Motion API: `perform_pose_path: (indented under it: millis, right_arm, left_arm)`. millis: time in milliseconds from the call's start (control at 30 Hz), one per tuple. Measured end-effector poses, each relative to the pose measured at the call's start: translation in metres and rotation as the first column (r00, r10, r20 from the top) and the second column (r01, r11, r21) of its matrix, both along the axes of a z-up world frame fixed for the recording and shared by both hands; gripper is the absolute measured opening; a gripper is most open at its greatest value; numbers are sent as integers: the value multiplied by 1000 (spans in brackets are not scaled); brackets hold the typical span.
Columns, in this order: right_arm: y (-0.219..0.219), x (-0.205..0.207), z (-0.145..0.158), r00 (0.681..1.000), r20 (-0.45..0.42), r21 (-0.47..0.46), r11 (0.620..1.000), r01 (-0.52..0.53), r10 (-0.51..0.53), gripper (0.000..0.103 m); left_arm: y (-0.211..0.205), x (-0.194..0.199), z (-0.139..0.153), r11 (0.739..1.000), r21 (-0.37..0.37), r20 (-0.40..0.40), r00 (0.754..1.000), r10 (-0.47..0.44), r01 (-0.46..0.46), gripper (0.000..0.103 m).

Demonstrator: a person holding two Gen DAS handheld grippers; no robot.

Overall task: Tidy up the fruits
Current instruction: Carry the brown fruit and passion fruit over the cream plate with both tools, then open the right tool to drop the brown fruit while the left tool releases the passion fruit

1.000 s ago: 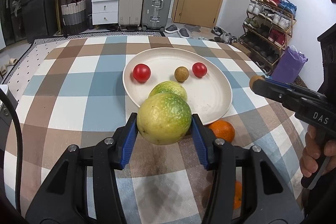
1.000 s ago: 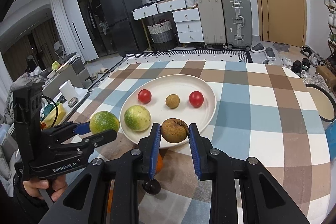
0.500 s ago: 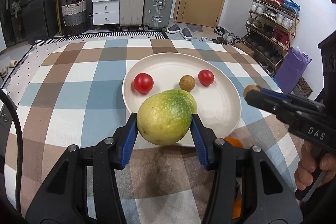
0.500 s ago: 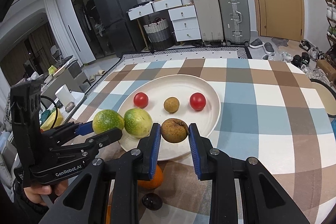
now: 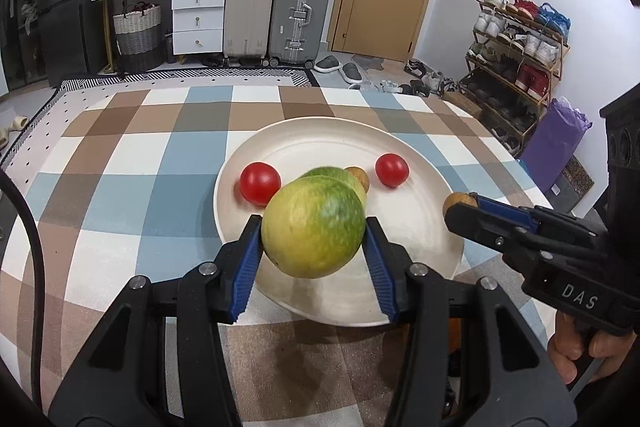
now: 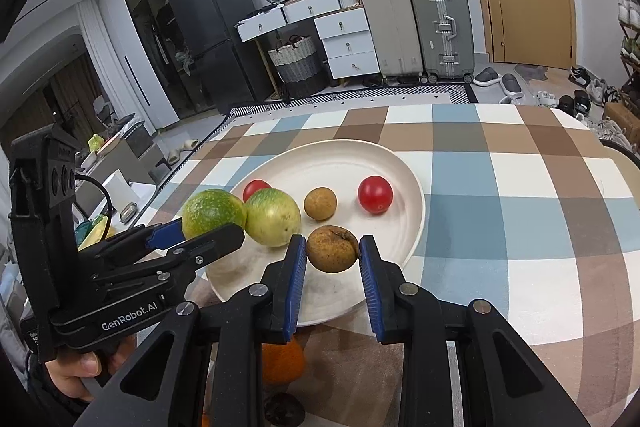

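My left gripper (image 5: 314,233) is shut on a green-yellow round fruit (image 5: 314,229) and holds it above the near rim of the white plate (image 5: 424,195). My right gripper (image 6: 332,251) is shut on a small brown fruit (image 6: 332,248) above the plate's (image 6: 408,187) near right part. On the plate lie two red tomatoes (image 6: 375,194) (image 5: 260,183), a small brown fruit (image 6: 320,203) and a second green-yellow fruit (image 6: 273,211). The left gripper and its fruit (image 6: 213,213) also show in the right wrist view.
An orange (image 6: 282,361) and a dark round fruit (image 6: 284,409) lie on the checked tablecloth (image 6: 520,211) under my right gripper, near the plate's front rim. Suitcases, drawers and a shoe rack stand beyond the table.
Both grippers have moved forward with their fruits, from the table in front of the plate to over its near part. Both stay shut.
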State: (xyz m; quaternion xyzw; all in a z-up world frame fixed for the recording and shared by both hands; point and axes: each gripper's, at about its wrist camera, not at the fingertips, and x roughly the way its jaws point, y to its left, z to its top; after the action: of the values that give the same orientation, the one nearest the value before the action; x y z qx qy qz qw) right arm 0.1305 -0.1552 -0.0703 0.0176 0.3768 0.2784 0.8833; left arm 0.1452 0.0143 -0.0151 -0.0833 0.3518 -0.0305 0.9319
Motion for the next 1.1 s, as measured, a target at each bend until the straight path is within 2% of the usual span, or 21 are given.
perform_pose_path:
  millis: [567,900,967,1033,1100]
  right_arm:
    - [6,13,-16,999,-30,-16,999,41,-42,28]
    - [2,18,-19,997,-60,0,999,52,-52,29]
    - [-1,16,-16,997,-53,4,998,60,-59,32]
    - [-6,14,-13,997,-41,12,998,62,-61,37]
    - [-10,11,-9,997,-34,11,998,64,-63,41]
  left_arm:
    - [1,13,-14,1000,17,-34,999,18,-17,47]
    - [-2,9,-11,1000,20,-17,1000,2,-2,47]
    - [-4,4,-8,1000,18,3,1000,-7,7,47]
    - [-6,0,-5,999,28,13,1000,-15,15,50]
    - [-7,-4,-3,999,32,17,1000,-22,21,68]
